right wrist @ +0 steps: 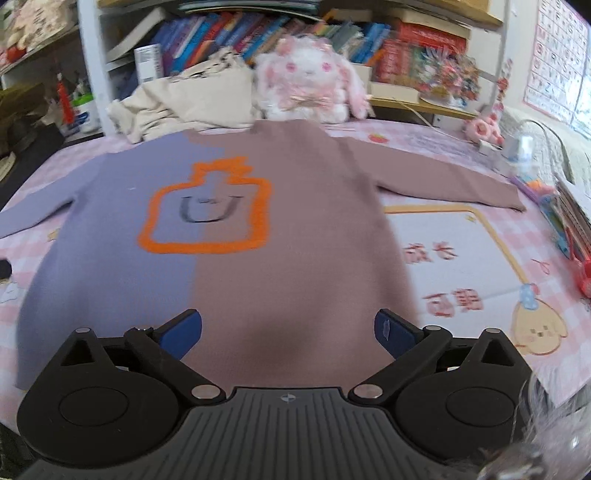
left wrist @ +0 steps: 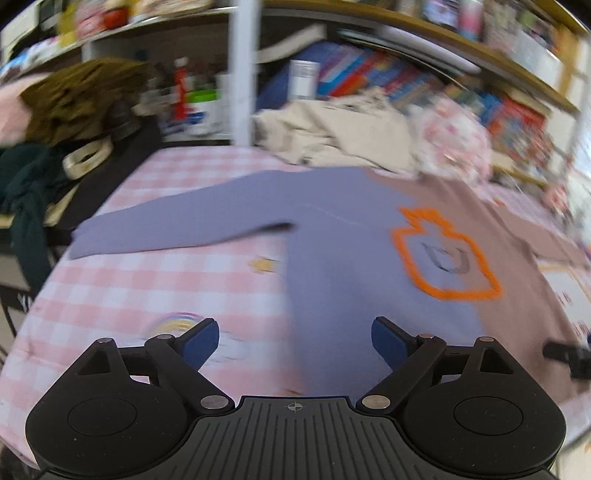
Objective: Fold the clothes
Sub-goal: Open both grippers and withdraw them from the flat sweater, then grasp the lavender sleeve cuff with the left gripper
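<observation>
A two-tone sweater (right wrist: 229,273), lilac on its left half and dusty mauve on its right, lies flat on the bed with an orange bottle outline on the chest. Both sleeves are spread outward. In the left wrist view the lilac half of the sweater (left wrist: 332,236) and its long left sleeve (left wrist: 173,225) show. My left gripper (left wrist: 295,343) hovers open over the lilac hem area, nothing between its blue pads. Over the mauve hem, my right gripper (right wrist: 288,332) is open and holds nothing.
A pink checked bedsheet (left wrist: 140,280) covers the bed. A cream garment (right wrist: 192,99) and a pink plush rabbit (right wrist: 310,85) sit behind the collar. Bookshelves (right wrist: 295,26) line the back. Dark clothes (left wrist: 33,192) pile at the left; toys and books (right wrist: 565,221) crowd the right edge.
</observation>
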A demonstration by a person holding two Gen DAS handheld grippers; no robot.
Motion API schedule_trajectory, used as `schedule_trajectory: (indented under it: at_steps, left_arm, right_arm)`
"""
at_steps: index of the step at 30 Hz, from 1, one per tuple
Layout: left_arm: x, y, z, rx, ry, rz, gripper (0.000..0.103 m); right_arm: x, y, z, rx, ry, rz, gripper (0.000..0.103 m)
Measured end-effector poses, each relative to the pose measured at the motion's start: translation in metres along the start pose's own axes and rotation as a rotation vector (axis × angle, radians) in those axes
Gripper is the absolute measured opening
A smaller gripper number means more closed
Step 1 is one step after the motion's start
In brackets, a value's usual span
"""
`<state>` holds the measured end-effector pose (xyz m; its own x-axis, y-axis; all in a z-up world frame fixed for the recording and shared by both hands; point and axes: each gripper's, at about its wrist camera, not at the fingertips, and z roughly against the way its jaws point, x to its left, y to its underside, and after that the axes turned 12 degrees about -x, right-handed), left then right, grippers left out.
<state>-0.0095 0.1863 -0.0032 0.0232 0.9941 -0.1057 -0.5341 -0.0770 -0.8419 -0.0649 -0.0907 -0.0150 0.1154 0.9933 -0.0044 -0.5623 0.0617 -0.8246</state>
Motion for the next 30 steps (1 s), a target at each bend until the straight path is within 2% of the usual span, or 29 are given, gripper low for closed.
schedule_trajectory:
  at_steps: [3, 9, 16, 23, 26, 27, 28, 30]
  left_arm:
    - [0.036, -0.005, -0.008, -0.014, -0.015, 0.032, 0.092]
    - [0.094, -0.017, -0.029, -0.026, -0.077, 0.009, 0.091]
    - [0.161, -0.031, -0.061, -0.055, -0.165, 0.148, 0.087]
    - [0.199, -0.035, -0.084, -0.083, -0.212, 0.241, 0.085]
    - [0.211, -0.033, -0.094, -0.073, -0.225, 0.316, 0.074]
    - [0.215, -0.032, -0.097, -0.069, -0.229, 0.341, 0.067]
    - [0.219, -0.031, -0.1, -0.066, -0.233, 0.366, 0.065]
    - [0.219, -0.031, -0.103, -0.064, -0.202, 0.412, 0.056]
  right_arm:
    - [0.031, 0.001, 0.0, -0.009, -0.004, 0.017, 0.101]
    - [0.075, -0.001, -0.002, -0.011, -0.007, 0.038, 0.101]
    - [0.091, -0.006, -0.002, -0.015, 0.046, 0.038, 0.101]
    - [0.095, -0.007, 0.0, -0.008, 0.087, 0.054, 0.101]
    - [0.096, -0.006, 0.001, -0.003, 0.096, 0.062, 0.101]
    - [0.096, -0.006, 0.002, -0.001, 0.099, 0.065, 0.101]
    - [0.096, -0.005, 0.002, 0.001, 0.102, 0.068, 0.101]
    - [0.096, -0.005, 0.002, 0.004, 0.108, 0.072, 0.101]
